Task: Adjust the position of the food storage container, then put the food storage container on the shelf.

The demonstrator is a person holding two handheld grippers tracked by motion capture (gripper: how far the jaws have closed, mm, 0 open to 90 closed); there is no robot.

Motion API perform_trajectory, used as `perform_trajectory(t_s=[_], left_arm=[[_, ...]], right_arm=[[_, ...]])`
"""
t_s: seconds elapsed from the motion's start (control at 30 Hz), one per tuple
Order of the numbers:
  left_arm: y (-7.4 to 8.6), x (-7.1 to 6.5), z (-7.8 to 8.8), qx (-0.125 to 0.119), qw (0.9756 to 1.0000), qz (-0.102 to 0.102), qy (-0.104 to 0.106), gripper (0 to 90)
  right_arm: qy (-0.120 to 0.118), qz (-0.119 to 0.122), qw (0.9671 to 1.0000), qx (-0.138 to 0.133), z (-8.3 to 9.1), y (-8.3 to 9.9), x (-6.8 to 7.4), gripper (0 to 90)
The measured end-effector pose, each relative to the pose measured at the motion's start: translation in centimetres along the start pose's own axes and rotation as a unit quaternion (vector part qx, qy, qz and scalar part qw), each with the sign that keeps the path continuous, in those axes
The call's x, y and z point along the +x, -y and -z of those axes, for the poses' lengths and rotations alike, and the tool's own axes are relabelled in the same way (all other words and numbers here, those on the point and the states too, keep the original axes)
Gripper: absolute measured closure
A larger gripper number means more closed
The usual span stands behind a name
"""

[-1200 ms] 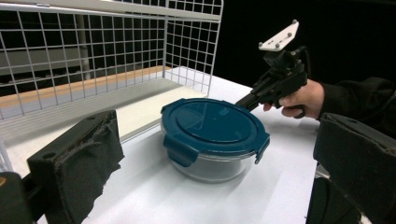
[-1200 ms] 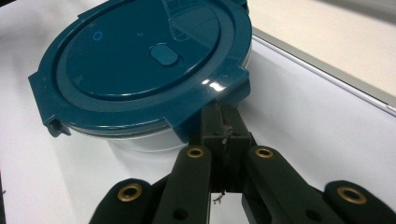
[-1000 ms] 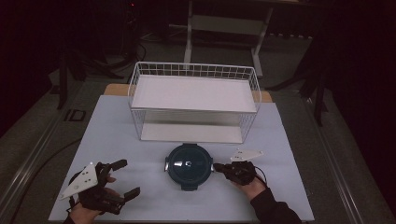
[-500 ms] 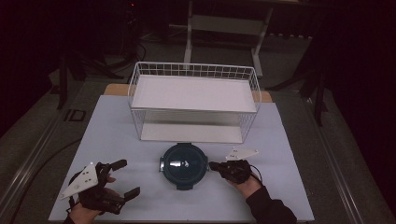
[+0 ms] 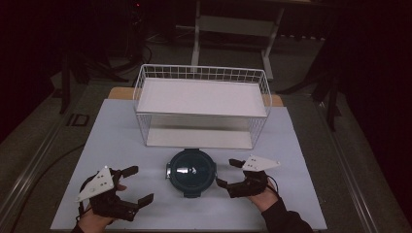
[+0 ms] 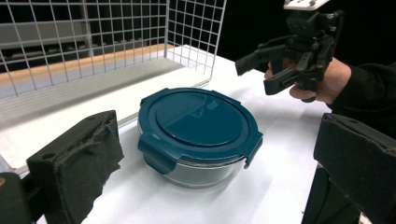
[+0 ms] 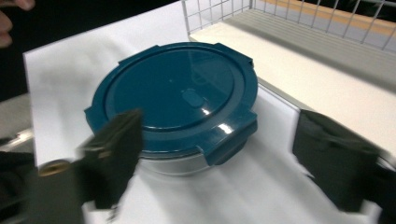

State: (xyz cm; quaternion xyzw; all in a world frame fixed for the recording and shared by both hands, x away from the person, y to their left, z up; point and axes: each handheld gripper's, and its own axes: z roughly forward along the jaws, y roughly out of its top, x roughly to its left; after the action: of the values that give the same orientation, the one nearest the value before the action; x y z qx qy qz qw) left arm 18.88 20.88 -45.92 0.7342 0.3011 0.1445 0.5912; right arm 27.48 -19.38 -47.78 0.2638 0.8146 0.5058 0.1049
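Observation:
A round container (image 5: 191, 172) with a dark teal clip-on lid stands on the white table (image 5: 301, 160), just in front of the wire basket. My right gripper (image 5: 227, 173) sits right beside it and points at its right side. Its jaws have just been opening and now stand wide, pressing on nothing. In the right gripper view the container (image 7: 177, 98) lies close ahead, with a lid clasp facing the jaws. My left gripper (image 5: 140, 184) rests open at the front left, a short way from the container (image 6: 201, 126). The right gripper (image 6: 256, 77) shows beyond it.
A white wire basket (image 5: 201, 73) with a shelf insert stands behind the container, across the table's middle. Bare table lies to the left and right of the basket. The table's front edge is close under both hands.
The right gripper's jaws have gone from shut to wide open, and it has lifted slightly. The container has slid a little to the left. The left gripper has stayed put.

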Motion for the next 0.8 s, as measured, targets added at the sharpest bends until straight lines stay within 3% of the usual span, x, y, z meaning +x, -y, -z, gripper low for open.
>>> perform_trajectory(t_s=[0.1, 0.13, 0.2, 0.3, 0.37, 0.4, 0.5, 0.57, 0.7, 0.8], left_arm=[[-0.5, -0.2, -0.2, 0.006, 1.0000, -0.001, -0.002, 1.1], [-0.7, -0.2, -0.2, 0.005, 1.0000, 0.000, -0.004, 1.1], [-1.5, 0.0, -0.3, -0.001, 1.0000, 0.007, -0.005, 1.1], [-2.3, 0.3, -0.9, 0.002, 0.9999, 0.012, -0.002, 1.1], [-2.7, 0.7, -1.3, 0.006, 0.9998, 0.016, 0.003, 1.1], [-2.8, 0.8, -1.6, 0.009, 0.9998, 0.020, 0.005, 1.1], [-3.2, 1.4, -2.4, 0.018, 0.9993, 0.033, 0.004, 1.1], [-3.4, 1.6, -2.8, 0.024, 0.9989, 0.041, -0.002, 1.1], [-3.7, 2.1, -3.8, 0.034, 0.9988, 0.037, 0.000, 1.1], [-4.0, 2.4, -4.6, 0.038, 0.9983, 0.041, 0.014, 1.1]], right_arm=[[-0.008, -0.002, 0.9999, -0.011, 0.3, -0.1, 0.1, 10.5], [0.003, -0.001, 0.9995, -0.032, 0.8, -0.5, 0.3, 10.5], [0.020, 0.004, 0.9987, -0.046, 1.2, -0.9, 0.4, 10.6], [0.027, 0.013, 0.9972, -0.069, 1.9, -1.4, 0.6, 13.8], [0.003, 0.022, 0.9973, -0.070, 2.3, -2.1, 0.6, 14.9], [0.002, 0.028, 0.9971, -0.071, 2.5, -2.3, 0.7, 15.1], [-0.017, 0.014, 0.9977, -0.065, 2.7, -2.7, 0.8, 15.6], [0.008, 0.021, 0.9978, -0.063, 2.8, -2.9, 1.0, 15.5], [0.023, 0.007, 0.9979, -0.060, 2.5, -3.0, 0.9, 14.3], [0.025, -0.003, 0.9977, -0.063, 2.4, -3.2, 0.6, 12.8]])
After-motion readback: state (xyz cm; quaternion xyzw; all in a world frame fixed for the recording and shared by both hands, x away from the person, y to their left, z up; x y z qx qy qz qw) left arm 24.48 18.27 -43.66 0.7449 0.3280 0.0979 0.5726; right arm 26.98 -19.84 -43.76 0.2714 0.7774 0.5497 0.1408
